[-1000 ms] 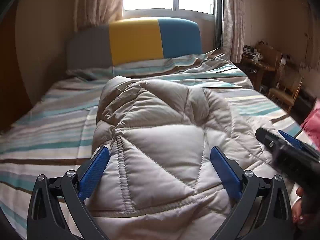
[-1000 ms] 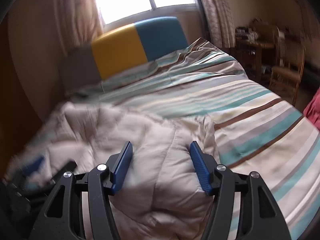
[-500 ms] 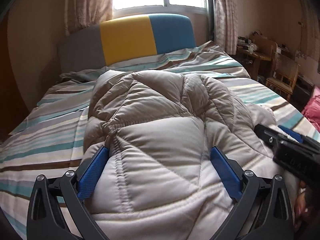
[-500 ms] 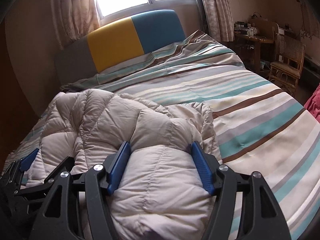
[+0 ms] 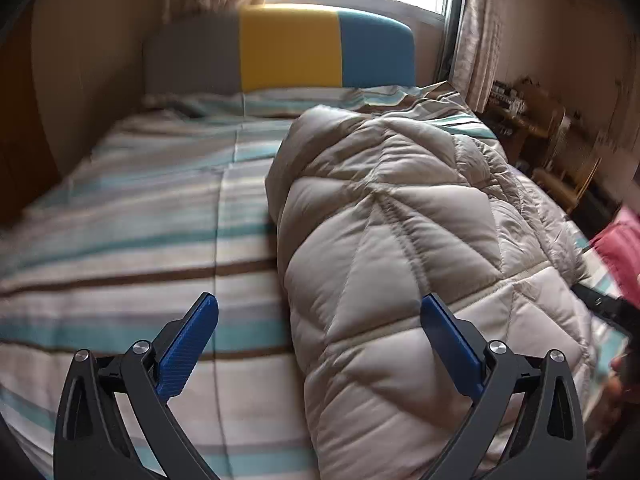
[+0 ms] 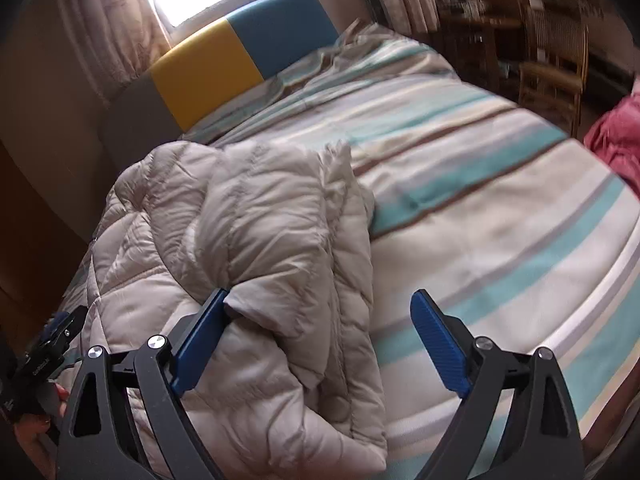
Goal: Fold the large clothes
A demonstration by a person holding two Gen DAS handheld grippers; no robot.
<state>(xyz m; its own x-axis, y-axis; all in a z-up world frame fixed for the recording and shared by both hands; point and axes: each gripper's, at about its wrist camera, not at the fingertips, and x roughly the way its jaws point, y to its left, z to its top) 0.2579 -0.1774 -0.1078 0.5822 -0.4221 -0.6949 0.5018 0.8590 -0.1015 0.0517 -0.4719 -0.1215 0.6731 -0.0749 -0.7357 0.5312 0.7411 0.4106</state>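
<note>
- Beige coat (image 5: 400,248) lies folded into a long bundle on the striped bed (image 5: 140,216).
- We hold the left gripper (image 5: 320,340) spread wide, gripping nothing.
- Our right gripper (image 6: 320,344) has just been opening; nothing clamped.
- Folding looks nearly done; remaining folds, if any, we cannot judge.

Beige quilted jacket (image 5: 400,240); bedspread (image 5: 160,208) teal, white, brown stripes; headboard (image 5: 288,48) grey, yellow, blue.

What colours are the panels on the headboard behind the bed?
The headboard has three panels: grey, yellow and blue, clearest in the left wrist view.
</note>
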